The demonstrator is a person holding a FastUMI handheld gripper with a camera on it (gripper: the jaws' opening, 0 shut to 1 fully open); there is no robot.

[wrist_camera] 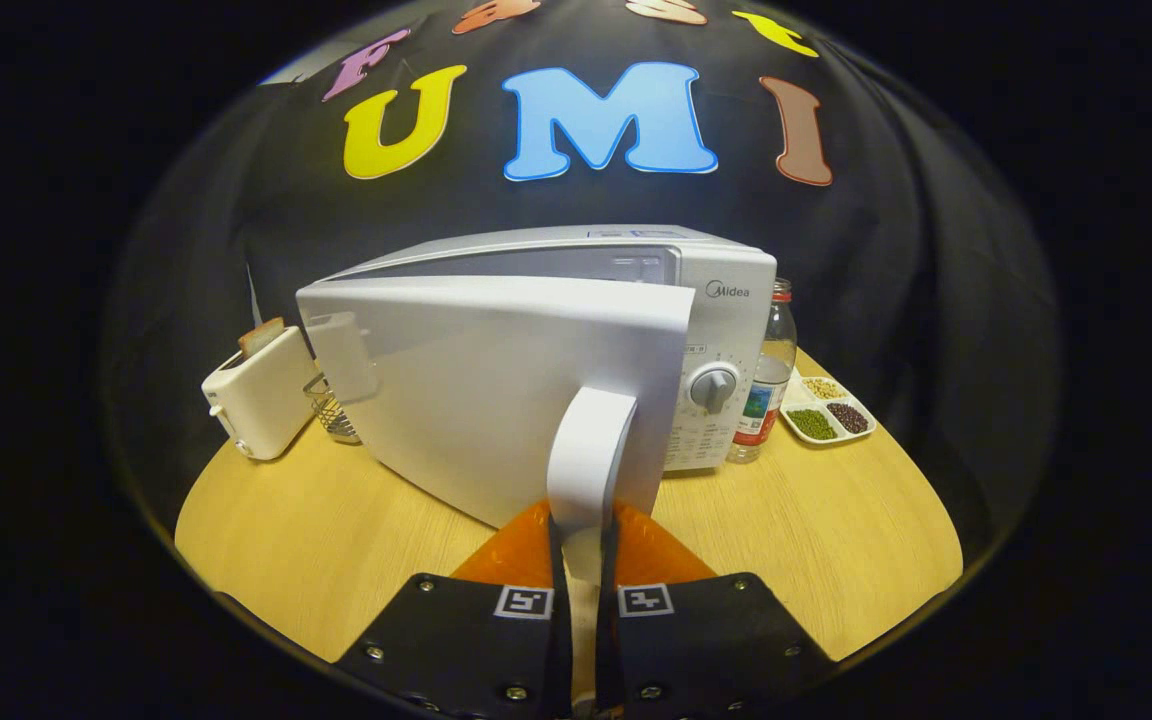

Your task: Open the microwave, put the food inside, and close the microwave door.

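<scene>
Gripper view shows one microwave [636, 262] standing on a round wooden table [356, 520], with its door [496, 390] swung partly open toward the camera. Count of other items: one toaster [258, 398] with one slice of bread [261, 335] standing in its slot, one wire basket [334, 410] between the toaster and the microwave, one clear bottle [768, 375] with a red cap just beside the microwave's control panel, and one divided tray [828, 410] holding three kinds of dry beans beyond the bottle. The control panel carries one round dial [714, 386]. The gripper [583, 560] is nearly closed, both fingers pressing on the lower end of the single vertical door handle [591, 450], which stands upright between them. The door extends from the handle away to the left of the fingers; the microwave body and its panel lie just beyond the handle. Whether any food is inside the cavity cannot be determined, since the door hides it.
</scene>
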